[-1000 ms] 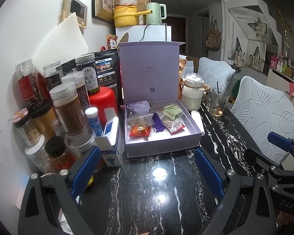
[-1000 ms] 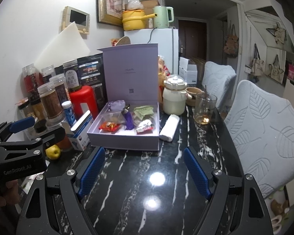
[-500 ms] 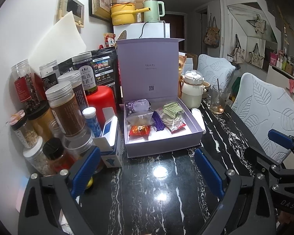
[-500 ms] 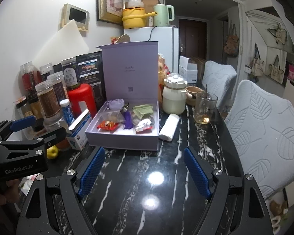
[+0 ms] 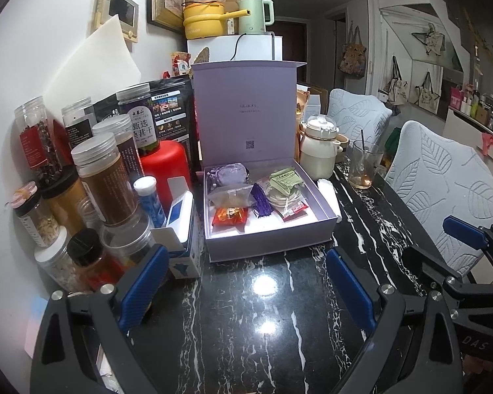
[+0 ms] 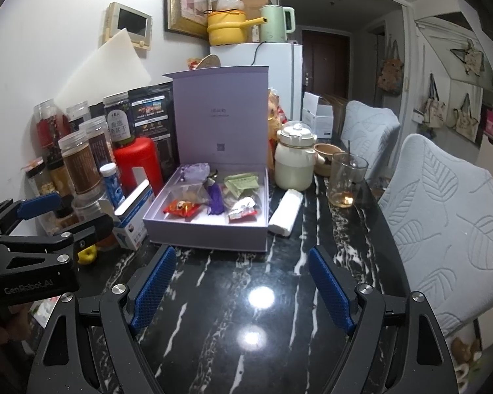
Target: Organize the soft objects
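An open lilac box (image 5: 269, 238) (image 6: 207, 234) stands on the black marble table, lid upright. Inside lie a purple pouch (image 5: 230, 172), a clear bag (image 5: 231, 195), a red snack packet (image 5: 230, 215) (image 6: 180, 208), a purple tassel (image 5: 261, 198) (image 6: 215, 197), green sachets (image 5: 284, 179) (image 6: 241, 182) and a red-white packet (image 6: 243, 211). A white folded cloth (image 6: 286, 211) (image 5: 328, 190) lies against the box's right side. My left gripper (image 5: 246, 279) and my right gripper (image 6: 241, 282) both hover open over bare table in front of the box, nothing between their blue pads.
Several jars (image 5: 103, 180), a red canister (image 5: 164, 167) and a blue-white carton (image 5: 182, 226) crowd the left by the wall. A cream pot (image 6: 294, 164) and a glass with a spoon (image 6: 346, 179) stand right of the box. Padded chairs (image 6: 443, 216) line the right edge.
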The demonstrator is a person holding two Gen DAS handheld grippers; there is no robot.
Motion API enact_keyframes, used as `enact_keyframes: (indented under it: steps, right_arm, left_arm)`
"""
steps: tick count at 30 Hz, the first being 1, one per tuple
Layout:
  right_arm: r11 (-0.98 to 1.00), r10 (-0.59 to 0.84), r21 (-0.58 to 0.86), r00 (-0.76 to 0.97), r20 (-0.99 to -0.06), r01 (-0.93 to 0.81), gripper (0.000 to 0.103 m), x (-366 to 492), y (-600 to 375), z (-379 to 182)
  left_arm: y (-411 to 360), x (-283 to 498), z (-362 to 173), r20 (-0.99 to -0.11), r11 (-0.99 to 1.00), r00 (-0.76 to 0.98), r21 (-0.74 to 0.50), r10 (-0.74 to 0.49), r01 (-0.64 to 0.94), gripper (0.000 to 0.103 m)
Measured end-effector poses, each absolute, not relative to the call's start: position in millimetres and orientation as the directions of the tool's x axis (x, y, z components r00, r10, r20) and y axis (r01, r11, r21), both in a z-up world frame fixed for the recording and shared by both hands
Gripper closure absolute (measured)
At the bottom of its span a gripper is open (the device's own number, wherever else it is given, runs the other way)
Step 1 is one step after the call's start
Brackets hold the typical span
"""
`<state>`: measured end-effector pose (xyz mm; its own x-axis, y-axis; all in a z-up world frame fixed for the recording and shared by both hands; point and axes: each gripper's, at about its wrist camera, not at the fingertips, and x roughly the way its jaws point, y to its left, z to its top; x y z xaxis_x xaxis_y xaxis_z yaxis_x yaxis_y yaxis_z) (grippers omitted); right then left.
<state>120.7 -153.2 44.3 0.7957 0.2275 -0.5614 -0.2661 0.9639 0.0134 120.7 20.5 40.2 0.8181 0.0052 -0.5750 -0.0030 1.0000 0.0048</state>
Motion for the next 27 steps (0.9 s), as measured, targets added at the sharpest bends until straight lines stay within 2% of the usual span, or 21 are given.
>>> enact_keyframes:
  steps: [27]
  right_arm:
    - [0.965,0.220,0.006,0.795,-0.566,-0.263,0.019,117.6,-155.0,42.5]
  left_arm:
    - [17.5,112.4,43.1,-0.571,1.000,0.821,0.005,-0.013,0.020,0.005]
